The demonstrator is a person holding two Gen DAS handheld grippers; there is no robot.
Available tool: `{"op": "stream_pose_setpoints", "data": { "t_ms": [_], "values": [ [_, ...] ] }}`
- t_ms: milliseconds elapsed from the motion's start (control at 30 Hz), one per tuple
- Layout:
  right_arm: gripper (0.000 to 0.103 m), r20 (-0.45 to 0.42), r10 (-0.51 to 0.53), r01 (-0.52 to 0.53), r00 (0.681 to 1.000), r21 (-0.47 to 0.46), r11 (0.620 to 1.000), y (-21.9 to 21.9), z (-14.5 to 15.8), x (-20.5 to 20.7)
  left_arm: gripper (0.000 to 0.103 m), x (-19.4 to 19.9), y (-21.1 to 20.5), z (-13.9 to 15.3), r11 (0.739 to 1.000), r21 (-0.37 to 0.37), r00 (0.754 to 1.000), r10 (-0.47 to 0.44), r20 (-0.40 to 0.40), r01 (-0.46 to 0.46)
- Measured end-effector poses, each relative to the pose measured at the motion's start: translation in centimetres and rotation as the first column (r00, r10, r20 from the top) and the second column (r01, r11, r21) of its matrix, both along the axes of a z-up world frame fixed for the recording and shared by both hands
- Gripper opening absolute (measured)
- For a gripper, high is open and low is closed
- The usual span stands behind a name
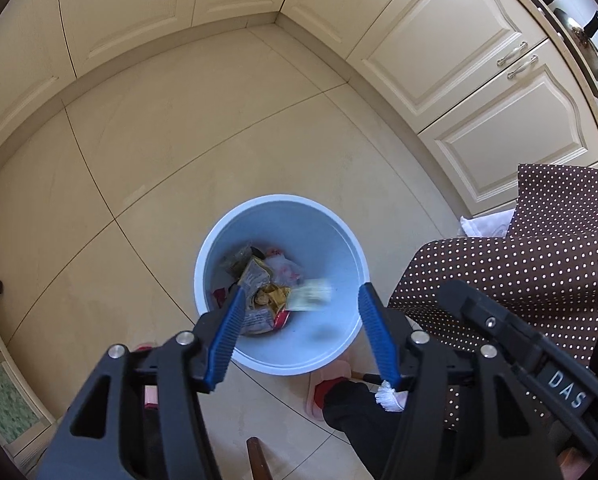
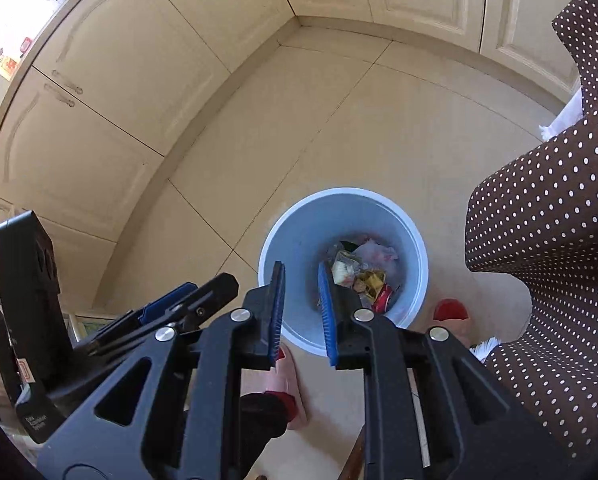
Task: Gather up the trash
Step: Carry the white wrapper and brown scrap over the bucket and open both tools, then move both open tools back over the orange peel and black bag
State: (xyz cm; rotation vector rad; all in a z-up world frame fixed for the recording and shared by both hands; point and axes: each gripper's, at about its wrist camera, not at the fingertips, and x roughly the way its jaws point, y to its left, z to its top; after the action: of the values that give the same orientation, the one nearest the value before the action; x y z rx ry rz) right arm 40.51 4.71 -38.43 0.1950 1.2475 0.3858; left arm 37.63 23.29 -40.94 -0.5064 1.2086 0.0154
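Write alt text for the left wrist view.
The left gripper hangs open over a light blue bin of crumpled wrappers, with a blurred pale scrap between its blue fingers, not gripped. The bin stands on a beige tiled floor beside cream cabinets and a brown polka-dot cloth.

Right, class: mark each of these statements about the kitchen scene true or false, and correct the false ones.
1. The bin is light blue. True.
2. The bin is empty. False: crumpled wrappers lie in its bottom.
3. The left gripper has its jaws apart with nothing pressed between them. True.
4. The right gripper grips a bottle. False: nothing sits between its blue pads.
5. The cloth beside the bin is plain white. False: it is brown with white dots.
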Motion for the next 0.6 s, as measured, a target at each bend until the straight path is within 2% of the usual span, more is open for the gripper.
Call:
{"op": "stream_pose_setpoints", "data": {
  "t_ms": [167, 300, 467, 600],
  "values": [
    [0.019, 0.021, 0.006, -0.005, 1.000, -0.022, 1.000, -0.2, 1.3, -0.3, 0.058, -0.2, -0.4, 0.5, 1.000, 0.006, 1.000, -0.002, 0.008, 0.002],
    [0.019, 0.054, 0.006, -0.004, 0.999, -0.034, 0.999, -1.2, 3.1, -1.1, 0.058, -0.7, -0.7, 1.9, 1.000, 0.019, 0.999, -0.019, 0.031, 0.019],
    [0.019, 0.157, 0.008, -0.001, 0.987, -0.049, 0.999, -3.2, 8.0, -2.6, 0.058, -1.9, -2.5, 6.6, 0.998, 0.051, 0.993, -0.049, 0.109, 0.043],
    [0.019, 0.289, -0.010, 0.024, 0.957, -0.046, 0.999, -6.5, 14.3, -4.8, 0.058, -3.0, -6.0, 12.5, 0.992, 0.084, 0.970, -0.114, 0.216, 0.098]
  ]
}}
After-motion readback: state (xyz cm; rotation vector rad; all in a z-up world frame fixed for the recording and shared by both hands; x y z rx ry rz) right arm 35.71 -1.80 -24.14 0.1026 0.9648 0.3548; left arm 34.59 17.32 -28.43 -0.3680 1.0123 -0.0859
